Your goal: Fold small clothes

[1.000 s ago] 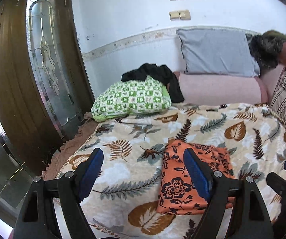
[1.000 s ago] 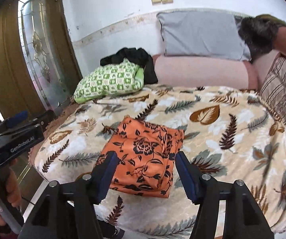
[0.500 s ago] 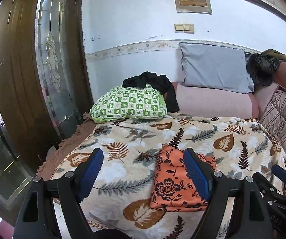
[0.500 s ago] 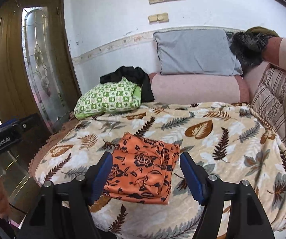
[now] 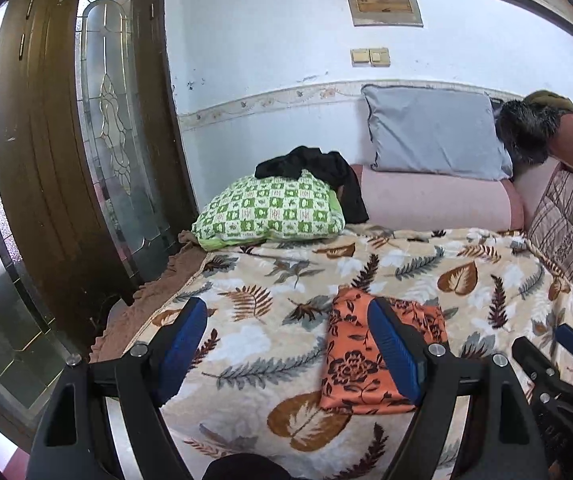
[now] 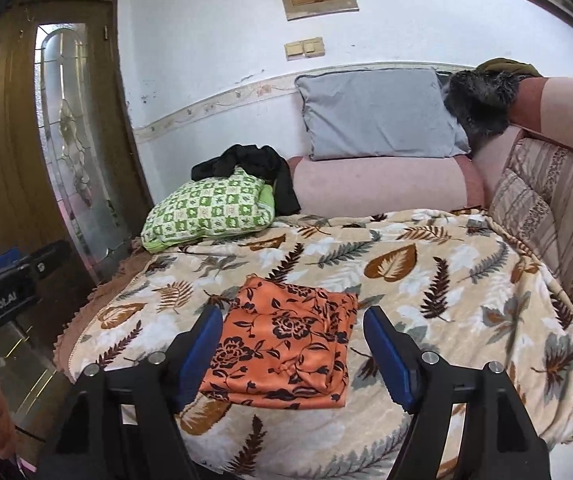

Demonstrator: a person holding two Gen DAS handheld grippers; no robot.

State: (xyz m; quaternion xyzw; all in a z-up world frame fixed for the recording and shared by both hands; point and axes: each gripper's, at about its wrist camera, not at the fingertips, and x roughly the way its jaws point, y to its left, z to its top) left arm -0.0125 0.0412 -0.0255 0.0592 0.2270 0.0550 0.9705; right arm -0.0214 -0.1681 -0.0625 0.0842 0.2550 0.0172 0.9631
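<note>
An orange cloth with a dark flower print (image 6: 286, 340) lies folded into a flat rectangle on the leaf-patterned blanket (image 6: 426, 280) near its front edge. It also shows in the left wrist view (image 5: 358, 360). My left gripper (image 5: 290, 344) is open and empty, held back from the bed to the cloth's left. My right gripper (image 6: 292, 348) is open and empty, held back in front of the cloth, which shows between its fingers. Neither gripper touches the cloth.
A green checked pillow (image 6: 210, 212) with a black garment (image 6: 254, 164) on it lies at the back left. A grey cushion (image 6: 378, 116) leans on the wall above a pink bolster (image 6: 382, 184). A striped sofa back (image 6: 558, 216) stands right, a wooden glass door (image 6: 70, 140) left.
Both grippers have drawn back and up from the bed, so the folded cloth looks smaller and farther away. The cloth has not moved. Both grippers stayed open.
</note>
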